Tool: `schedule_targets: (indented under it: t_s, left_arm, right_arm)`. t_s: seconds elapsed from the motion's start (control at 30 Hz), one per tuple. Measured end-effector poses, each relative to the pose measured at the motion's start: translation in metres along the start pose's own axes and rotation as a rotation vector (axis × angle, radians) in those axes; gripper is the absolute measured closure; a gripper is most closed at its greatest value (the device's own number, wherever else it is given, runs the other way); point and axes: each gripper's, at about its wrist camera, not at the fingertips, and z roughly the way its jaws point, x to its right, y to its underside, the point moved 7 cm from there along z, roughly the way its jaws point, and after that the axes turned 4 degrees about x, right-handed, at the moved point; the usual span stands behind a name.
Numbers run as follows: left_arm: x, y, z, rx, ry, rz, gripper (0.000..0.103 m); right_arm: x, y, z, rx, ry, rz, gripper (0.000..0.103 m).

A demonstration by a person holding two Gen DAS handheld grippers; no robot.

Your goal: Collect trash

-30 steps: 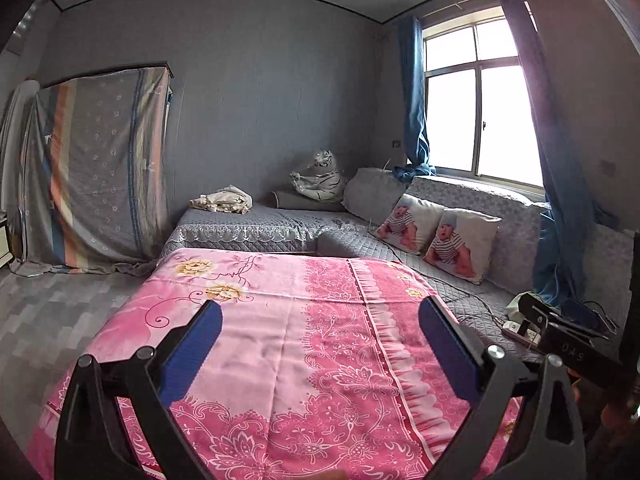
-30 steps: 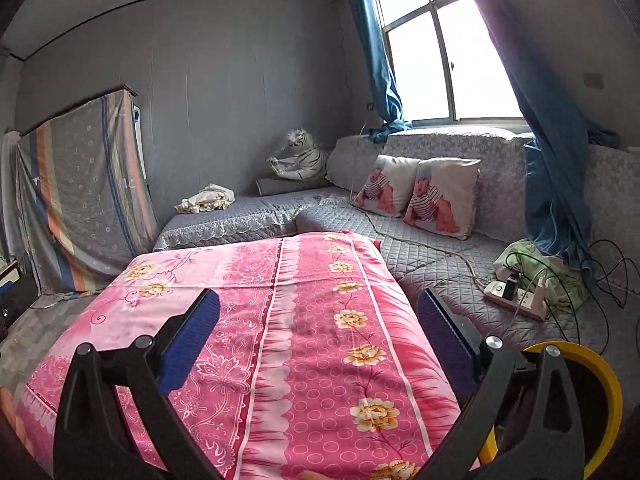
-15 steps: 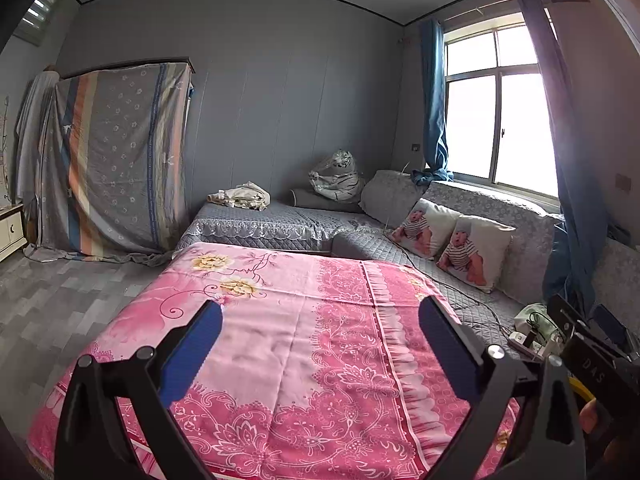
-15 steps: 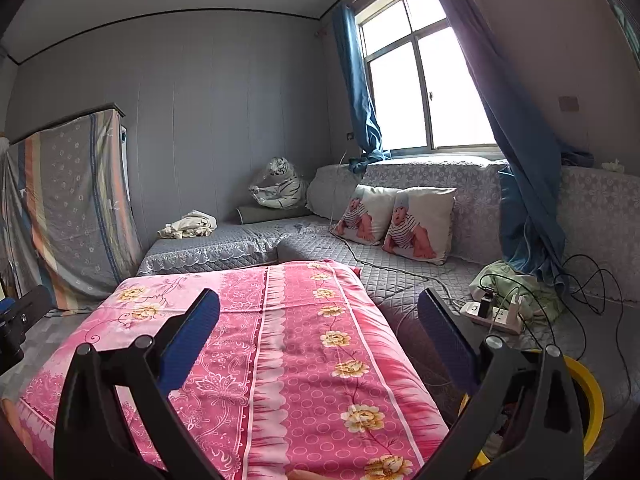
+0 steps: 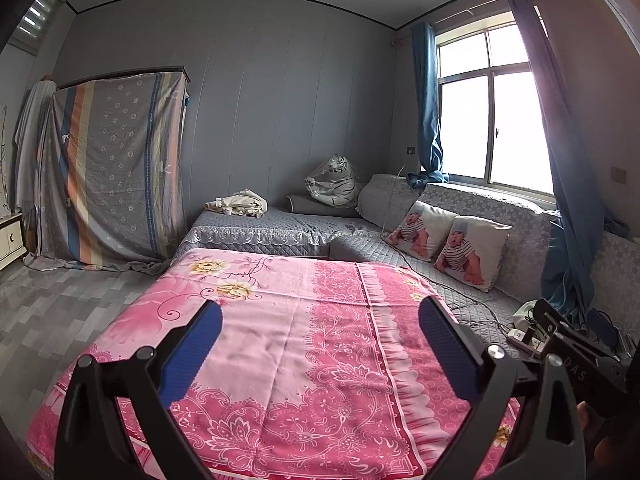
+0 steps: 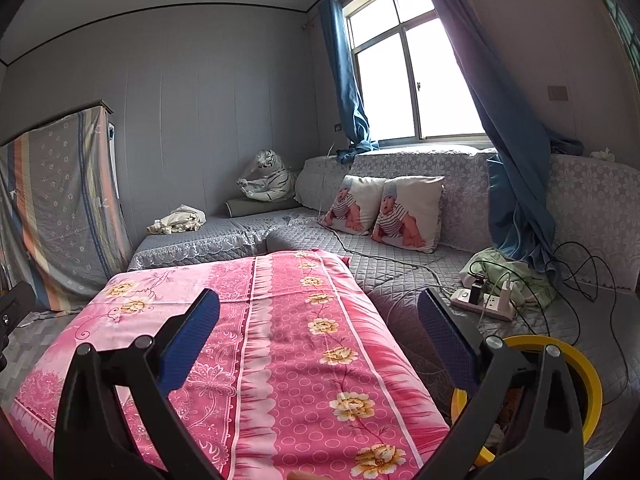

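Hovering over a worktop point(image 5: 304, 344) draped in pink floral cloth, left gripper point(image 5: 320, 344) with fingers point(image 5: 192, 348) spread wide, nothing between the blue pads. Same on the right: right gripper point(image 6: 318, 340) held above the cloth's right half, fingers point(image 6: 446, 340) spread, gripping nothing. No trash to be made out on the cloth in either view, so no heading or long axis to call. Sitting low at the right of the right wrist view, just beside the worktop and partly behind the right finger, a yellow-rimmed bin point(image 6: 588, 380), mouth facing up, contents too hidden to tell. Poking in at the right edge of the left wrist view, the other gripper's black body, printed letters reading "DAS". Lying on the grey sofa point(image 6: 400, 276) past the bin, a white power strip point(image 6: 482, 306) with plugs and trailing cables, a green cloth point(image 6: 500, 268) bunched behind it. Leaning on the sofa back, two baby-print pillows point(image 6: 386, 210); farther along, a plush tiger point(image 6: 266, 180) and crumpled cream fabric point(image 6: 178, 220).
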Motion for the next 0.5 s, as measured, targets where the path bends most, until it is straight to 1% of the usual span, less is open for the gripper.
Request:
schedule_targets:
  t_s: [0.5]
  left_arm:
    - [-0.0025,0.0038,0.0002,-0.011,0.009,-0.013,0.008]
  right_arm:
    - [-0.0008,0.0072,0.0056,-0.021,-0.005,0.002,0.008]
